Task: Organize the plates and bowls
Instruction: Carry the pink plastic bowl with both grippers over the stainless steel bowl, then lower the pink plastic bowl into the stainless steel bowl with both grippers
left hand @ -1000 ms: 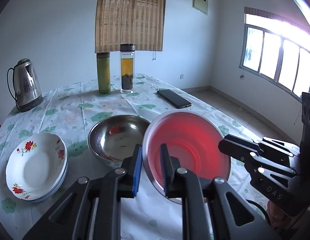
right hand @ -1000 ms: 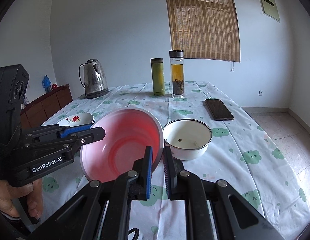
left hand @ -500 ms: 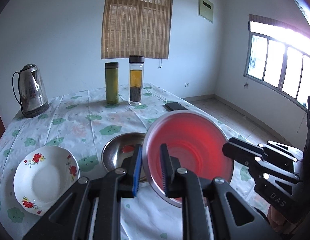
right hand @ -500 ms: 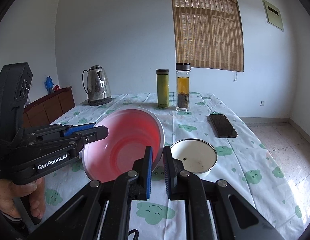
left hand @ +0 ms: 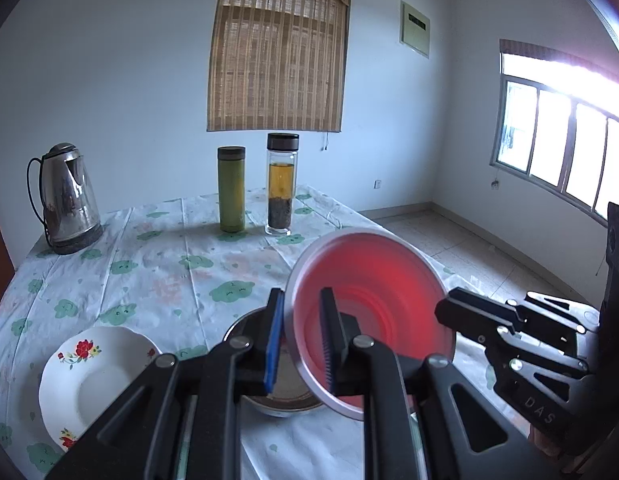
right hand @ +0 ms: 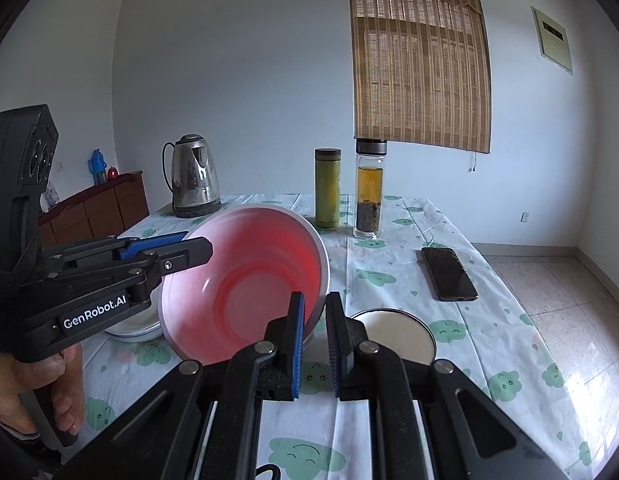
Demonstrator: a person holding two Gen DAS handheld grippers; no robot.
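Pinching opposite rims, the left gripper [left hand: 301, 336] and right gripper [right hand: 315, 340] hold the pink bowl [left hand: 369, 312], seemingly light, stiff, slippery plastic.

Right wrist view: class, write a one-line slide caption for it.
Both grippers clamp opposite rims of a red bowl held above the table, beside a white bowl.

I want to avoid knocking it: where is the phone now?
In the right wrist view, the phone lies flat on the tablecloth, right of the red bowl and beyond the white bowl.
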